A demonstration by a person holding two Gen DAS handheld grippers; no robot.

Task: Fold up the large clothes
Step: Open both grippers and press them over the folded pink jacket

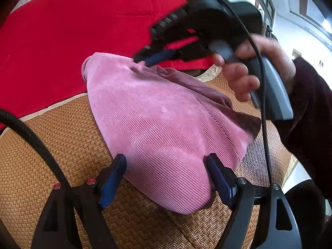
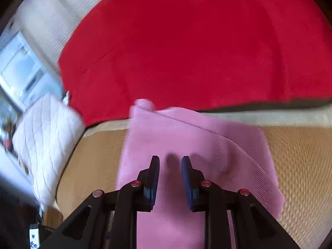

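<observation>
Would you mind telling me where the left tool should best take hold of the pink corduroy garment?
Probably the rounded folded edge nearest the left tool, approached from the front at a downward slant. There the pink corduroy garment bulges slightly off the woven mat, already between the open fingers, so closing should pinch the layers.

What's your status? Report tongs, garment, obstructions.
Left tongs open, straddling the pink garment. Right tongs narrow, empty, above it. Garment folded on woven mat. Red blanket behind, nothing blocking.
</observation>
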